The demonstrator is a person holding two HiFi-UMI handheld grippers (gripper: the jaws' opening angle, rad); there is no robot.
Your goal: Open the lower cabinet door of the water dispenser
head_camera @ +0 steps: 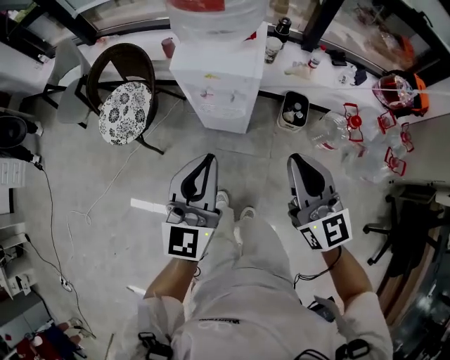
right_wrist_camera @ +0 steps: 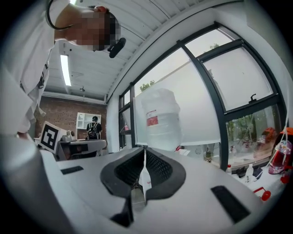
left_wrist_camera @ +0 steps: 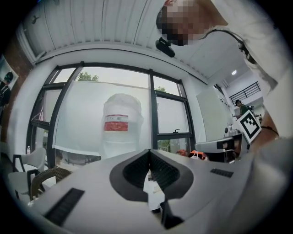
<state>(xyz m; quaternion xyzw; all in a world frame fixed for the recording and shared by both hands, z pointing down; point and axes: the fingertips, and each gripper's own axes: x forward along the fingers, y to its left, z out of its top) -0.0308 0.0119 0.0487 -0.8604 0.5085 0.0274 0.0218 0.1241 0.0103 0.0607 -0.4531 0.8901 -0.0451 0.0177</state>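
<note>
The white water dispenser [head_camera: 219, 88] stands ahead by the window ledge with a big clear bottle [head_camera: 218, 15] on top. Only its top and upper front show from above, so the lower cabinet door is hidden. My left gripper [head_camera: 205, 162] and right gripper [head_camera: 298, 161] are held side by side, well short of the dispenser, both pointing at it. Each is shut with nothing between the fingertips. In the left gripper view the jaws [left_wrist_camera: 149, 151] meet below the bottle [left_wrist_camera: 121, 125]. The right gripper view shows its jaws [right_wrist_camera: 144, 148] closed below the bottle [right_wrist_camera: 160, 119].
A chair with a patterned cushion [head_camera: 125, 112] stands left of the dispenser, and a small bin [head_camera: 294, 111] sits to its right. Several empty bottles with red handles [head_camera: 355, 137] lie further right. A black office chair [head_camera: 413, 225] is at the right edge. A cable [head_camera: 105, 188] trails across the floor.
</note>
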